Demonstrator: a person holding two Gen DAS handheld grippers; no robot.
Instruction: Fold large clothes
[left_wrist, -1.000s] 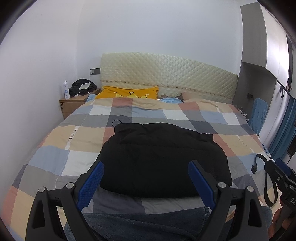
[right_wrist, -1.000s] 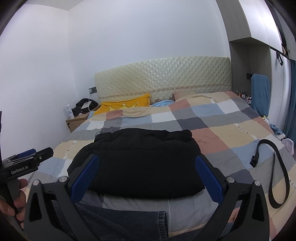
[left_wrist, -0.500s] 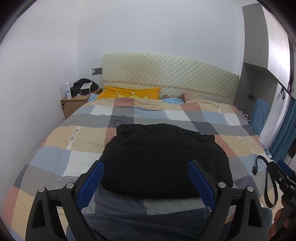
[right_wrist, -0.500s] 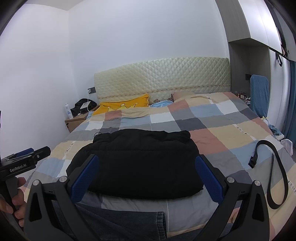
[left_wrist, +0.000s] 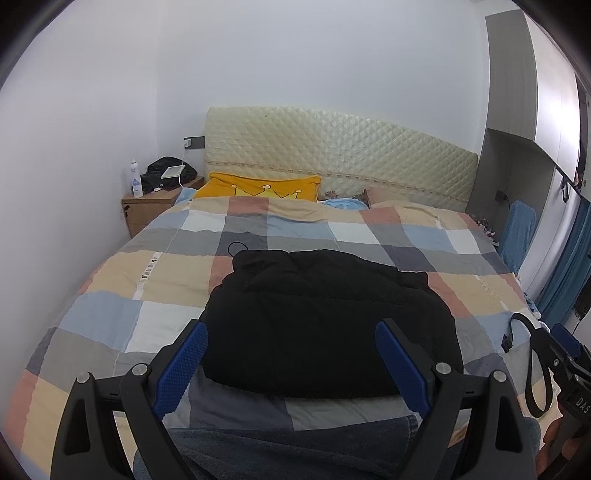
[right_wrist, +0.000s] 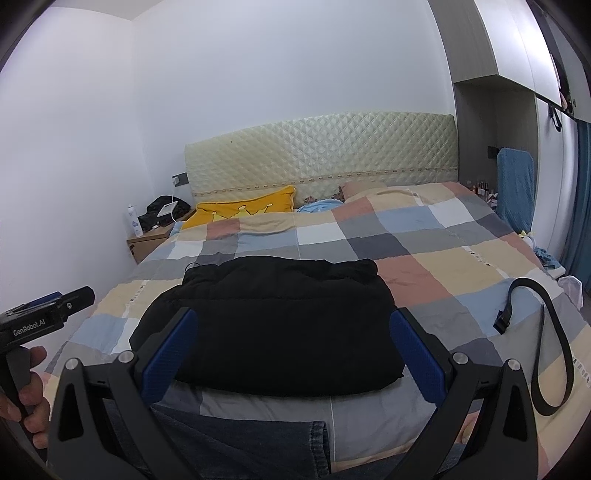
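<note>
Left wrist view shows the left gripper (left_wrist: 291, 354) with jaws spread wide, holding nothing, above a folded black jacket (left_wrist: 325, 321) lying on the plaid duvet (left_wrist: 110, 280). Right gripper (right_wrist: 293, 345) is equally wide and empty; a black belt (right_wrist: 554, 339) lies nearby.

The checked bed (left_wrist: 110, 280) carries a folded black garment (left_wrist: 325, 317), a belt (right_wrist: 546, 332) and jeans (right_wrist: 236, 446).
</note>
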